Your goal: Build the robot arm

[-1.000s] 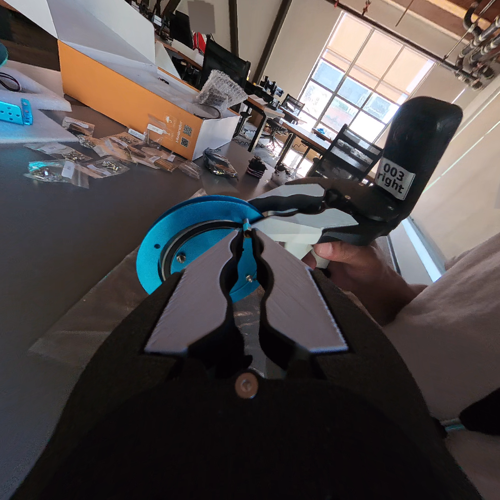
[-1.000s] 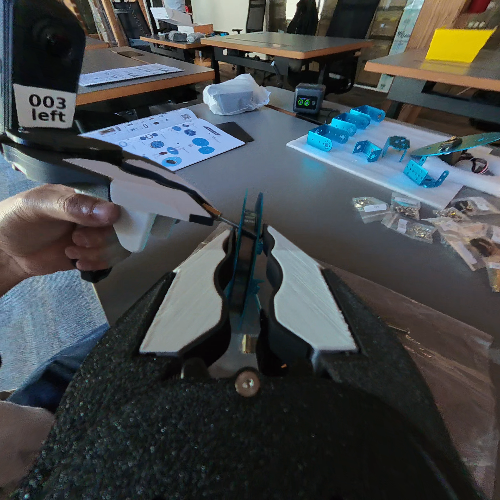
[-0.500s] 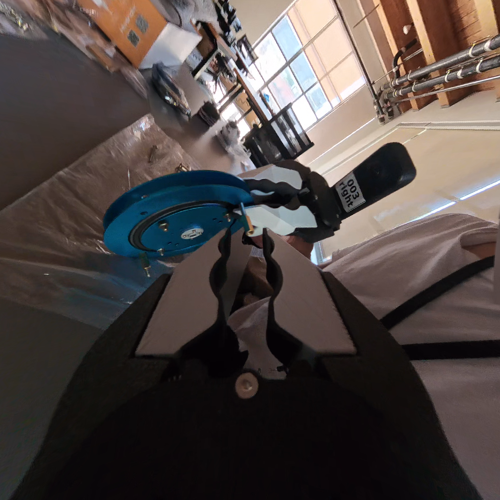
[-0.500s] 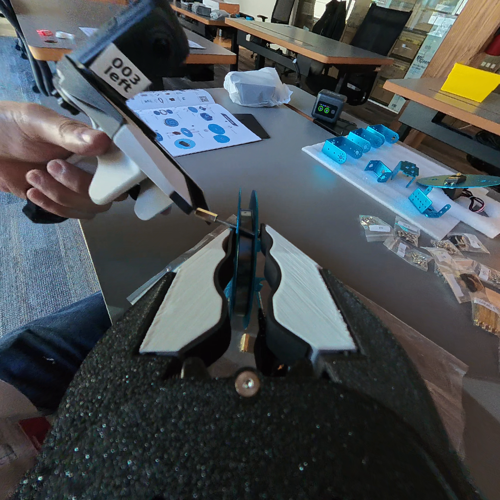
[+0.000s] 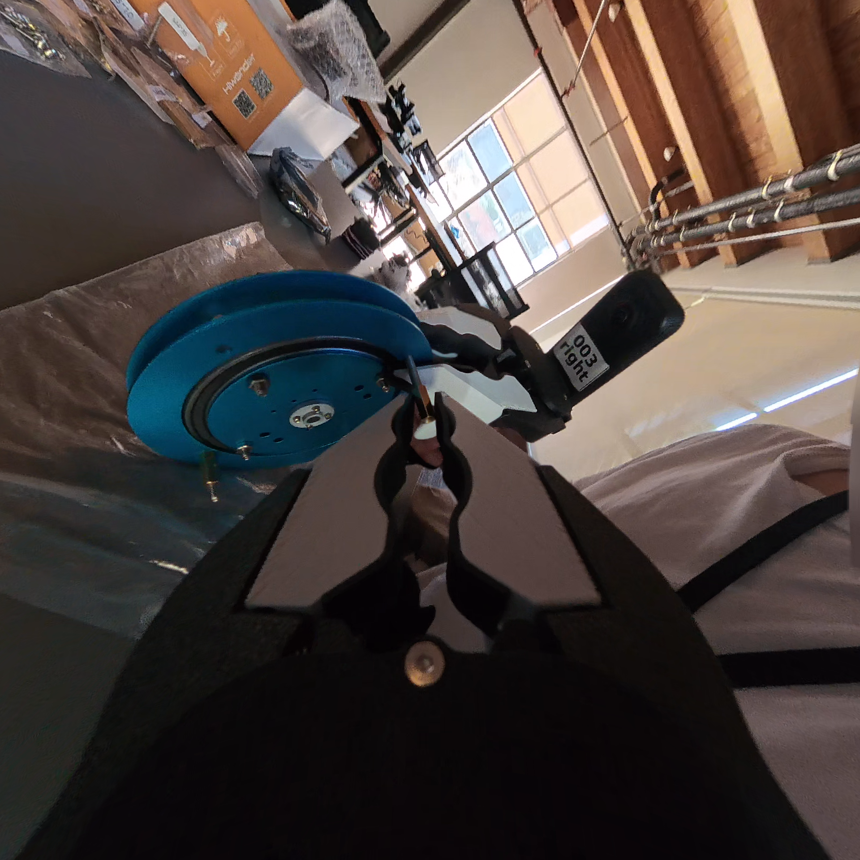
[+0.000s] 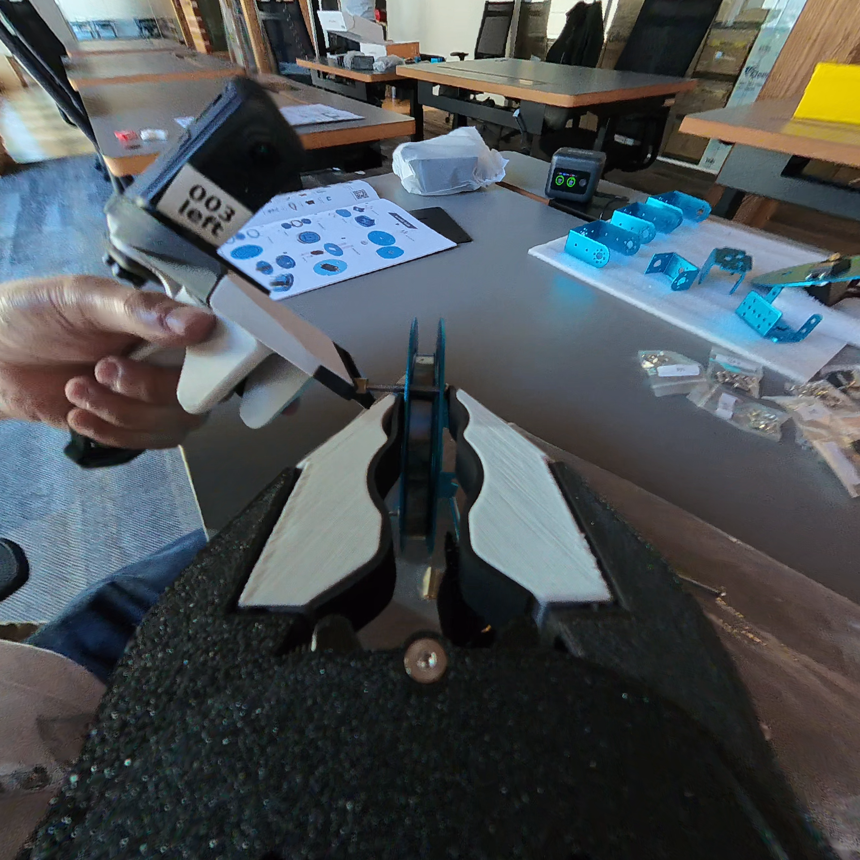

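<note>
**Both grippers meeting at the blue disc**

Now you are holding the blue double disc (image 6: 424, 419) edge-on in your right gripper (image 6: 423, 405), its jaws clamped on the rim, above the grey bench (image 6: 535, 325). Your left gripper (image 5: 424, 409) is pinching a small brass standoff (image 5: 424, 404), jaws closed on it, and its threaded end is touching the disc face near the rim. A hand (image 6: 88, 358) is gripping the left handle. Beyond, an open booklet (image 6: 335, 237), blue brackets (image 6: 600, 242) on white foam and bagged hardware (image 6: 712, 381) are lying on the bench.
</note>
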A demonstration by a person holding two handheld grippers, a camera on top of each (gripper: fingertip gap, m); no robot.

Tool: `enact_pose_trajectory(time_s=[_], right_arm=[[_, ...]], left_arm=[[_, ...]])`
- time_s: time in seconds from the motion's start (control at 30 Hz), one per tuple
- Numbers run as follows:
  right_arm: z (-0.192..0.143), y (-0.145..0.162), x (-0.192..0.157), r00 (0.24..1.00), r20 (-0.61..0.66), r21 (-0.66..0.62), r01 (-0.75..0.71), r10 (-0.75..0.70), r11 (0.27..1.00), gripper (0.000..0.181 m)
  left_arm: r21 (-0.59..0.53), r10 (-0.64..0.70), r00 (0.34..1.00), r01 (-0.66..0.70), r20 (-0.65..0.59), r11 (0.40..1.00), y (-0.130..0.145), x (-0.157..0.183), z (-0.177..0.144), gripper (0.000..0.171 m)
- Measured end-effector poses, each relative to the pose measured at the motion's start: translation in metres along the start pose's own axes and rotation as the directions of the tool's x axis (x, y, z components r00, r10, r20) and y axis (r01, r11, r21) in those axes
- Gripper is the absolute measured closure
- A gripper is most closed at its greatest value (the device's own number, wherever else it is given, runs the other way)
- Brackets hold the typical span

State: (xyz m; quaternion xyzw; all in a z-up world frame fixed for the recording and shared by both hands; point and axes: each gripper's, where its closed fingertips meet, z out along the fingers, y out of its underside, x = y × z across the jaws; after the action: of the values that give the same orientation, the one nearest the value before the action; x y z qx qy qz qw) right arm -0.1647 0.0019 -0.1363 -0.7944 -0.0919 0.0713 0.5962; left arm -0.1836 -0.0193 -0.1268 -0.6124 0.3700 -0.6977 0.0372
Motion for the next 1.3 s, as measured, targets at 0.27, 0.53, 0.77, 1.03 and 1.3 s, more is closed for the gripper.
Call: enact_pose_trajectory(time_s=[0.27, 0.53, 0.77, 1.03, 1.3], right_arm=[[-0.005, 0.003, -0.004, 0.999, 0.025, 0.025, 0.023, -0.024, 0.999, 0.167], [-0.004, 0.002, -0.010, 0.999, 0.002, 0.010, 0.050, -0.050, 0.999, 0.167], [0.001, 0.001, -0.006, 0.999, -0.050, -0.015, 0.016, -0.016, 1.000, 0.168], [0.001, 0.002, -0.002, 0.999, -0.029, -0.033, -0.026, 0.025, 0.999, 0.166], [-0.001, 0.002, -0.002, 0.999, -0.023, -0.037, -0.037, 0.036, 0.999, 0.168]], left_arm=[[-0.084, 0.001, 1.000, 0.000, 0.009, 0.996, 0.006, 0.005, -0.003, 0.163], [-0.247, 0.105, 0.986, -0.070, 0.132, 0.967, 0.016, 0.002, 0.001, 0.165], [-0.519, 0.800, 0.436, -0.610, 0.411, 0.599, 0.003, -0.014, -0.006, 0.167], [-0.438, 0.834, 0.272, -0.749, 0.481, 0.497, -0.005, 0.002, -0.005, 0.164], [0.041, 0.211, 0.932, -0.233, 0.295, 0.972, -0.001, 0.005, -0.013, 0.153]])
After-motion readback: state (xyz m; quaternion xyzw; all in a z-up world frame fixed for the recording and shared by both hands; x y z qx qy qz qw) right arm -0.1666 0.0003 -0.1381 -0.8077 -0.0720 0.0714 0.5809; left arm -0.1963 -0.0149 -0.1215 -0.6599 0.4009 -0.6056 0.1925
